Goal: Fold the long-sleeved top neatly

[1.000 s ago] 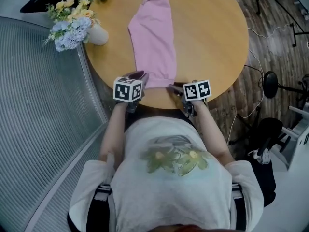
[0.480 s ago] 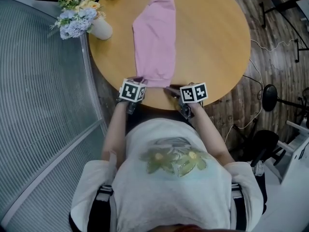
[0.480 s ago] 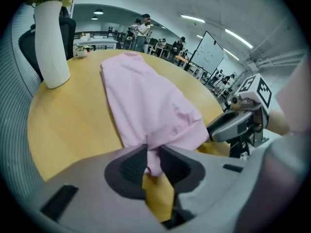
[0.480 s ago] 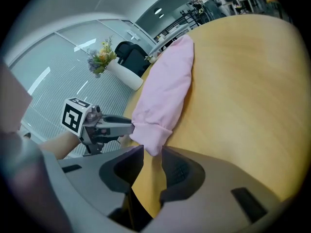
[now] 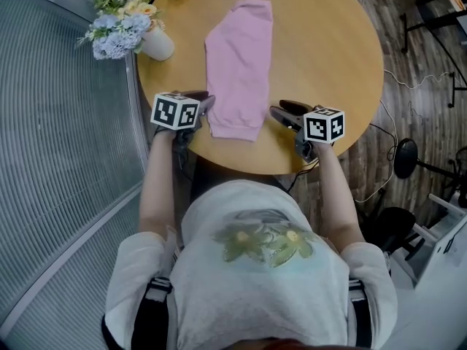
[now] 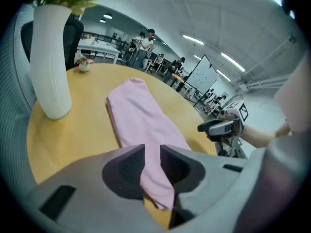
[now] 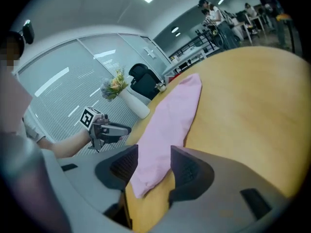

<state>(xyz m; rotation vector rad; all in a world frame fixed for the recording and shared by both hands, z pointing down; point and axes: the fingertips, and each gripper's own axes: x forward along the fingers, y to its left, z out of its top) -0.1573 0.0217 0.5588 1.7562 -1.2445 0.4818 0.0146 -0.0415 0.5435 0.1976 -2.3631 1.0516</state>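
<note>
Head view: we see the folded pink top (image 5: 237,68) on the round table (image 5: 328,49), long axis pointing away from the person. Left gripper (image 5: 205,101) narrowly parted; right gripper (image 5: 276,111) jaws have just been opening; both empty.

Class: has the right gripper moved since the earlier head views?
Yes. The right gripper has shifted rightward, away from the hem of the pink top; its jaws have just been opening, gripping nothing.

One pink top (image 5: 237,64), one flower vase (image 5: 157,46), one round table (image 5: 328,42) — two grippers: left gripper (image 5: 203,102), right gripper (image 5: 281,111)
</note>
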